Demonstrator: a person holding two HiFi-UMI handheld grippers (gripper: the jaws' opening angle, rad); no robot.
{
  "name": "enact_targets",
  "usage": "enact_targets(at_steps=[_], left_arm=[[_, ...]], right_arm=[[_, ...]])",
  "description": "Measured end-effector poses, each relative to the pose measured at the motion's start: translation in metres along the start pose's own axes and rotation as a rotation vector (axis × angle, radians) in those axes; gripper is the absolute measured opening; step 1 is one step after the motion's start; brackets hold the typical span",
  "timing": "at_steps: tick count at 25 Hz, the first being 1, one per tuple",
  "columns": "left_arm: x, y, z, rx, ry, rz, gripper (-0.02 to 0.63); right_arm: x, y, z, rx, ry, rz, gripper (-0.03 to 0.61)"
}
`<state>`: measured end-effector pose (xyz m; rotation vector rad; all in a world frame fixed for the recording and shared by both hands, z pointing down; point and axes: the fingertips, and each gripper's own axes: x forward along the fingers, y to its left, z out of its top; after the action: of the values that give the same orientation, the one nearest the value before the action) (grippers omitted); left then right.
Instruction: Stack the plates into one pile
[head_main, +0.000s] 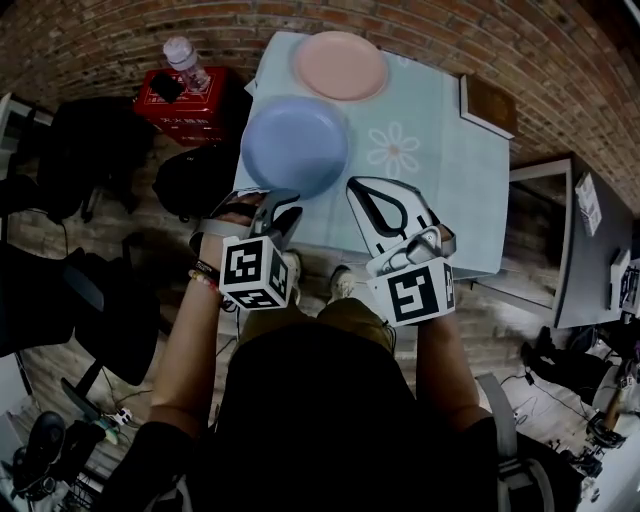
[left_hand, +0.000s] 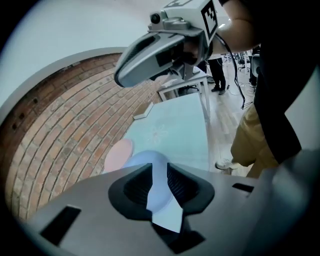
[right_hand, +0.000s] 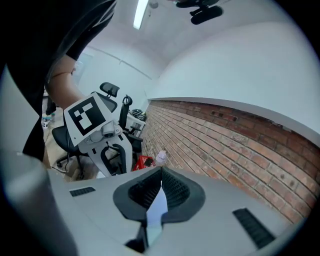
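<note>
The left gripper (head_main: 272, 203), a grey plastic shell with ribbed black pads, has its jaws partly apart and closed on the near rim of the smooth, round pale-blue plate (head_main: 295, 142). That plate shows tilted over the tabletop's (head_main: 440, 190) left edge. The forearm reaches forward and the gripper points downward. At 3 o'clock of it the right gripper (head_main: 360, 188) has its jaw tips together with nothing between them. At 1 o'clock of the blue plate a round pink plate (head_main: 340, 65) lies flat. The tabletop wears a pale-blue cloth with a white flower print (head_main: 393, 150). A red crate (head_main: 190, 112) stands at 9 o'clock, by the brick wall (head_main: 110, 35).
</note>
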<state>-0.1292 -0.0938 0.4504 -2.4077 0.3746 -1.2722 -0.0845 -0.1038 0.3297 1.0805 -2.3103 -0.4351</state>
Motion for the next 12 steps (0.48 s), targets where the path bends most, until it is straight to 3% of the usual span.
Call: enact_targets(at_steps=[6, 12], left_arm=[[-0.027, 0.025, 0.046, -0.053, -0.088, 0.065, 0.103], [-0.055, 0.052, 0.079, -0.088, -0.165, 0.141, 0.103]], right_arm=[[-0.015, -0.013, 0.009, -0.039, -0.032, 0.008, 0.035], [-0.027, -0.033, 0.021, -0.043, -0.084, -0.055, 0.035]])
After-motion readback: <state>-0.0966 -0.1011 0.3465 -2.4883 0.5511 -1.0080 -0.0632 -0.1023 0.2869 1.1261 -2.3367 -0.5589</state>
